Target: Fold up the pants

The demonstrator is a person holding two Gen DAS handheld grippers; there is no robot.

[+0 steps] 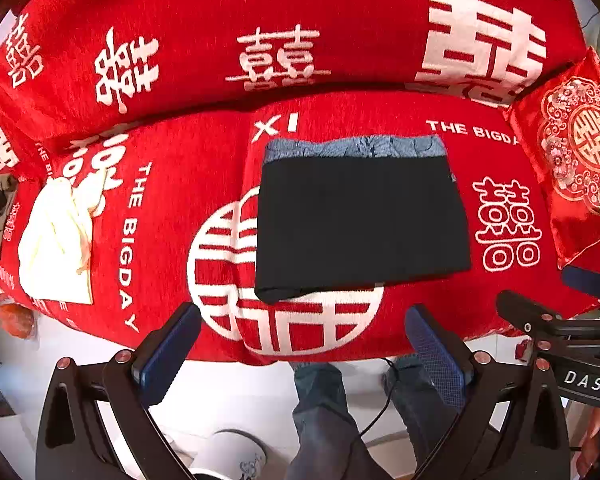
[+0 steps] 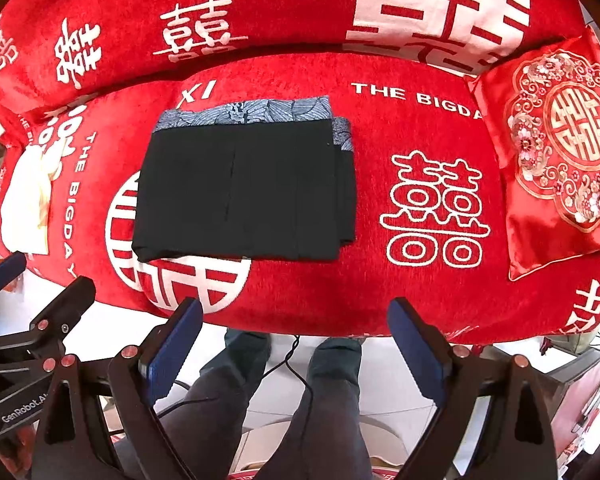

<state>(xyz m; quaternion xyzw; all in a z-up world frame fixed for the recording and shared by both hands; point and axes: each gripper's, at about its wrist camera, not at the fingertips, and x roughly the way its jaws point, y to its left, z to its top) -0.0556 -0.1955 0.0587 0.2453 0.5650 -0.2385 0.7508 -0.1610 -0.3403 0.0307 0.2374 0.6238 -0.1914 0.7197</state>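
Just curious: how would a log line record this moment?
pants: folded on sofa | left gripper: open, empty | right gripper: open, empty

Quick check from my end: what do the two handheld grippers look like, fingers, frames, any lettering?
Both the left gripper and right gripper have black angular frames with silver rivets and flat blue textured fingers. White lettering reads "DAS" on one body and "GenRobot" on the other. A thin black cable hangs below.

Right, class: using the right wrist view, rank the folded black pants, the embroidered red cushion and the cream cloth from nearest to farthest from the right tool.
1. Folded black pants: straight ahead of the right tool, slightly left.
2. Embroidered red cushion: far right, against the sofa arm.
3. Cream cloth: far left edge of the seat.
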